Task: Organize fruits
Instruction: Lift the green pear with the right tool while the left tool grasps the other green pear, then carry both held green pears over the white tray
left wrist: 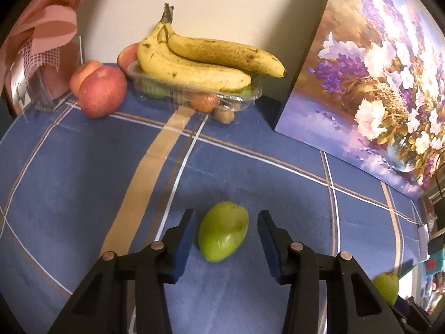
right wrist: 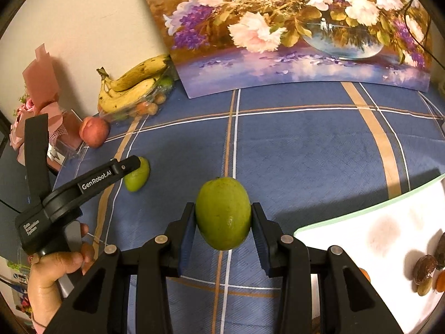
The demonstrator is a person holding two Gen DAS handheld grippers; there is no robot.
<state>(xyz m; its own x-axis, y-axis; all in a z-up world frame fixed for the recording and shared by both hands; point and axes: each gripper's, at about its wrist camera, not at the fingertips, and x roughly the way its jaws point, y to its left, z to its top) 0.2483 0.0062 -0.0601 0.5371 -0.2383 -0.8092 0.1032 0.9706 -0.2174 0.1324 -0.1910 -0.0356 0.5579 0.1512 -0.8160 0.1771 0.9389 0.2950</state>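
In the left wrist view a green oval fruit (left wrist: 223, 232) lies on the blue checked cloth (left wrist: 83, 181), between the blue pads of my left gripper (left wrist: 225, 218). A narrow gap shows on each side of it, so the gripper is open. My right gripper (right wrist: 223, 208) is shut on a second green fruit (right wrist: 224, 213) and holds it above the cloth. The right wrist view also shows the left gripper's body (right wrist: 91, 183), held by a hand (right wrist: 52, 272), its tip over the first green fruit (right wrist: 136, 176).
At the back wall a clear plastic tray (left wrist: 236, 101) holds small fruits with bananas (left wrist: 194, 64) on top. Red apples (left wrist: 101, 94) sit to its left beside a pink gift box (left wrist: 47, 64). A flower painting (left wrist: 375, 83) leans at the right. A white tray (right wrist: 361, 236) with small brown fruits lies near right.
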